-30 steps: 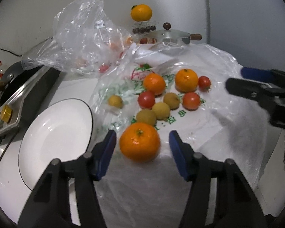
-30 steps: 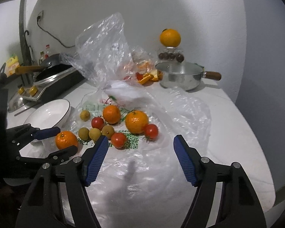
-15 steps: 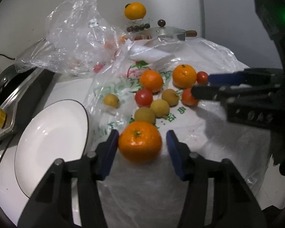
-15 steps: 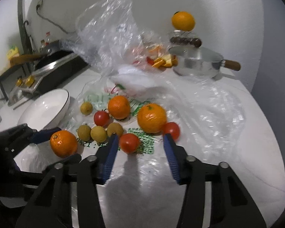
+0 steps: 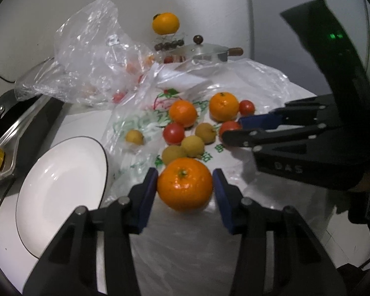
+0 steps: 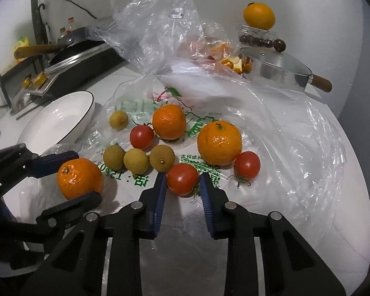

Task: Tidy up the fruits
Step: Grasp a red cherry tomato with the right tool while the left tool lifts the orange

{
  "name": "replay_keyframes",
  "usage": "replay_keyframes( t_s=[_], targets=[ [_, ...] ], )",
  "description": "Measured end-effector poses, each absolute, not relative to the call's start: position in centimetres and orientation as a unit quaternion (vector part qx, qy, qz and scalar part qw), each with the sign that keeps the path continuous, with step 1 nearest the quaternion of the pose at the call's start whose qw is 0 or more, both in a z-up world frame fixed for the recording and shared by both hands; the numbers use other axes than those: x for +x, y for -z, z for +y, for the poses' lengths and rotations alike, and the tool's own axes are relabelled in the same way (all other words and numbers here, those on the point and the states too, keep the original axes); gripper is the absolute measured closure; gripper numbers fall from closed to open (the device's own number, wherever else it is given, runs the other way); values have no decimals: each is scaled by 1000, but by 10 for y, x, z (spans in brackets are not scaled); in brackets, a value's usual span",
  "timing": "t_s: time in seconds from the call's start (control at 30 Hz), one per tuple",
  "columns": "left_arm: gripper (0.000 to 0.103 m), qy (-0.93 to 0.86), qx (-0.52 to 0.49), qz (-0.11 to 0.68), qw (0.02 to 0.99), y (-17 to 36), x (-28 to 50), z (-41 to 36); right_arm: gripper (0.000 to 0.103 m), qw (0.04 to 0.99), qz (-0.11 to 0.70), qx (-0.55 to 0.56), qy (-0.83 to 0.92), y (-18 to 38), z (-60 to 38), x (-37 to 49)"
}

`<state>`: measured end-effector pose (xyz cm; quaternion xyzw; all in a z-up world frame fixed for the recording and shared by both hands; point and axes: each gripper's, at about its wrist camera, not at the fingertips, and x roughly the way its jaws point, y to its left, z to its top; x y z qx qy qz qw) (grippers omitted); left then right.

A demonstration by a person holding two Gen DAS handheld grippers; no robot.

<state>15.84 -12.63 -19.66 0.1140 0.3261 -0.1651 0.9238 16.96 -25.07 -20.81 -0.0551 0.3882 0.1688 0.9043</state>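
Fruit lies on a flattened plastic bag: oranges, red tomatoes and small yellow-brown fruits. My left gripper has its blue pads against both sides of the nearest orange, which also shows in the right wrist view. My right gripper has closed in around a red tomato, pads touching or nearly touching its sides. Two more oranges and two more tomatoes lie beyond. A white plate sits left of the bag.
A crumpled clear bag with fruit pieces stands behind. A lidded steel pan sits at the back right, with an orange on a jar behind it. A stove with a frying pan is at the left.
Both grippers narrowed. The left closed onto the near orange. The right moved forward and down to the fruit and closed around the front tomato.
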Motion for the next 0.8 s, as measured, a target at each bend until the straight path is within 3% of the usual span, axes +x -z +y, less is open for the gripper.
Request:
replay_keyframes(
  t_s=[0.8],
  targets=[
    [56,131,78,274,949,153,122,-84,74,923,332,-48,-189,166,-237,129]
  ],
)
